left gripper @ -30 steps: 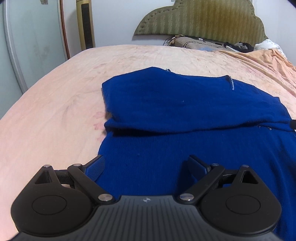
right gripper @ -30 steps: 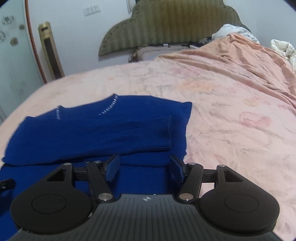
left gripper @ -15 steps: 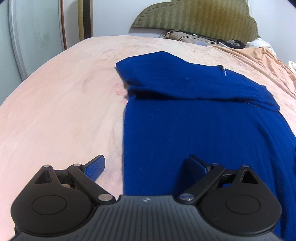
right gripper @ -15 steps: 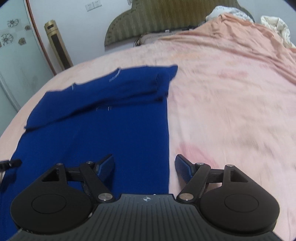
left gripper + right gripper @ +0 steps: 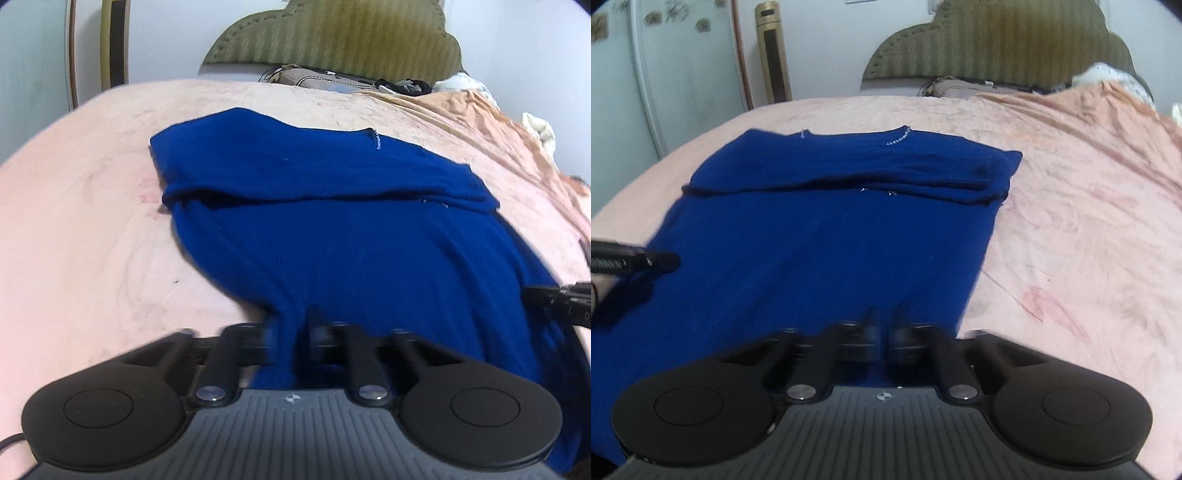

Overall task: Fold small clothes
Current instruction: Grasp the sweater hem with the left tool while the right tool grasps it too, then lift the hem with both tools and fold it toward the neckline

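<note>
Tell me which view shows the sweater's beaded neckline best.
The right wrist view. There the sweater lies nearly whole, and the beaded neckline shows as a curved run of pale beads at the far edge. The left wrist view catches only one short strip of beads and cuts the sweater off at the right.

Ahead of each matt black plastic claw [image 5: 291, 339] lies a soft blue knit sweater [image 5: 351, 240] on a creased, matt peach cloth bedsheet [image 5: 1071, 221].
</note>
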